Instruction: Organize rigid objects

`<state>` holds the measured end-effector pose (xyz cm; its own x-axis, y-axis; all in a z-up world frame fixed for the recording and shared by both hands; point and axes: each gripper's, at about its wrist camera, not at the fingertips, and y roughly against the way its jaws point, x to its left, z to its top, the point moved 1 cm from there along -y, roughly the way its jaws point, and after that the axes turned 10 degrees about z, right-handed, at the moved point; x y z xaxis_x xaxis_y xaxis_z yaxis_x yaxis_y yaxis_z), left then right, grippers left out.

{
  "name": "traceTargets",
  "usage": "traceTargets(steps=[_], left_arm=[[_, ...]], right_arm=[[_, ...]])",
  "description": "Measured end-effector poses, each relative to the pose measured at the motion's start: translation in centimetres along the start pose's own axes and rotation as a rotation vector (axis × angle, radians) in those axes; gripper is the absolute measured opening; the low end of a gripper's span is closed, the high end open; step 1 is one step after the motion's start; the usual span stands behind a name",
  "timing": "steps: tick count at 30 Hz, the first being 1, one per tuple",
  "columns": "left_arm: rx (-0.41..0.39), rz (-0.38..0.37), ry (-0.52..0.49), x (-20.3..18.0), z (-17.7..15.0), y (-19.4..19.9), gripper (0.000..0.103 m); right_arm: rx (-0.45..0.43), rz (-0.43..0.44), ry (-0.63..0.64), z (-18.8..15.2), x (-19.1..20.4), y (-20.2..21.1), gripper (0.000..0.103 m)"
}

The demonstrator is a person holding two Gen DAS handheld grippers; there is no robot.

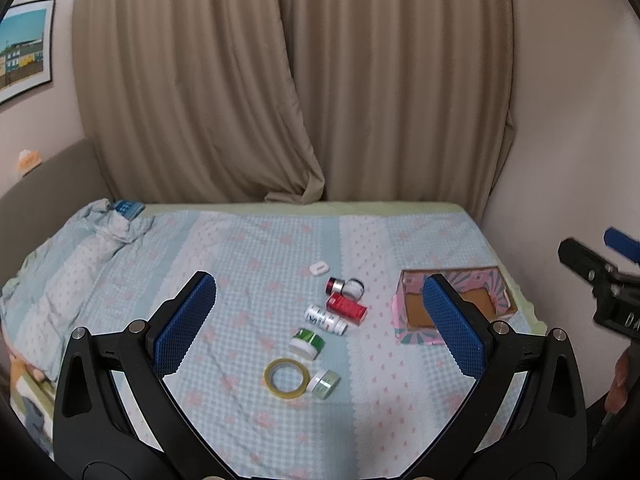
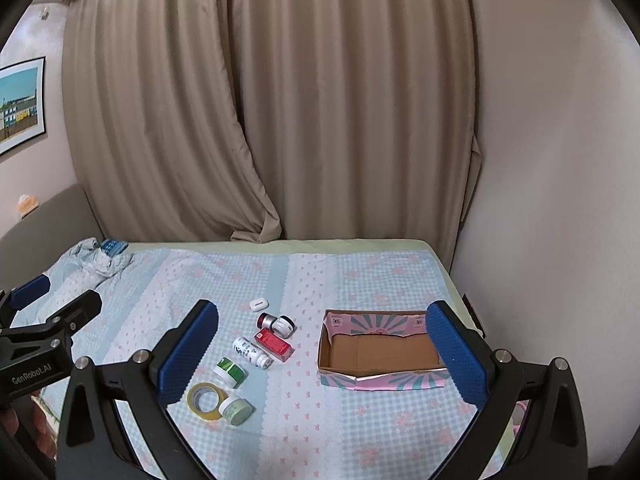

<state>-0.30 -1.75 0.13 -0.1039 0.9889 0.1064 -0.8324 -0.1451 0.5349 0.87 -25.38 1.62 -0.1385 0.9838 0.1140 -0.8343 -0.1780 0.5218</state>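
While tools (image 1: 320,320) gape, jars (image 1: 307,343) between

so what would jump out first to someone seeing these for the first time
A trail of small containers runs down the middle of the checked bedspread, from a white case past a red box to a yellow tape roll. To their right sits an empty open cardboard box. Both tongs, left and right, hang open above.

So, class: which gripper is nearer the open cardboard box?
Right. The right gripper sits just in front of the cardboard box; the left gripper faces the jars, with the box off to its right.
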Motion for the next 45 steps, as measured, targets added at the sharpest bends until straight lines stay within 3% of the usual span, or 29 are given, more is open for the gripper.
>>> traceTargets(steps=[6,14,22,27,30,33,38,43,45], left_arm=[[0.098,0.072,-0.108,0.8,-3.1,-4.0,0.103],[0.292,-0.041,-0.26,3.0,-11.5,-11.4,0.103],[0.419,-0.12,-0.425,3.0,-19.2,-20.4,0.103],[0.461,-0.159,-0.519,1.9,-23.5,-26.0,0.103],[0.482,-0.178,-0.542,1.3,-25.4,-28.7,0.103],[0.512,-0.195,-0.555,0.8,-27.4,-31.4,0.103],[0.524,-0.209,-0.564,0.1,-29.2,-34.3,0.103],[0.541,-0.221,-0.585,-0.2,-30.1,-37.2,0.103],[0.547,-0.228,-0.578,-0.2,-30.1,-38.2,0.102]], right_arm=[[0.064,0.058,0.045,0.3,-0.1,-3.4,0.103],[0.215,0.18,0.104,-2.0,1.7,-12.2,0.103],[0.36,0.322,0.218,-5.5,3.4,-22.0,0.103],[0.469,0.409,0.318,-8.2,4.2,-29.2,0.103],[0.529,0.434,0.355,-9.6,4.4,-33.0,0.096],[0.589,0.441,0.413,-11.4,4.8,-37.5,0.096],[0.684,0.466,0.501,-14.3,5.3,-43.5,0.083],[0.745,0.502,0.557,-16.5,6.0,-47.7,0.082],[0.765,0.52,0.582,-17.3,6.5,-49.3,0.076]])
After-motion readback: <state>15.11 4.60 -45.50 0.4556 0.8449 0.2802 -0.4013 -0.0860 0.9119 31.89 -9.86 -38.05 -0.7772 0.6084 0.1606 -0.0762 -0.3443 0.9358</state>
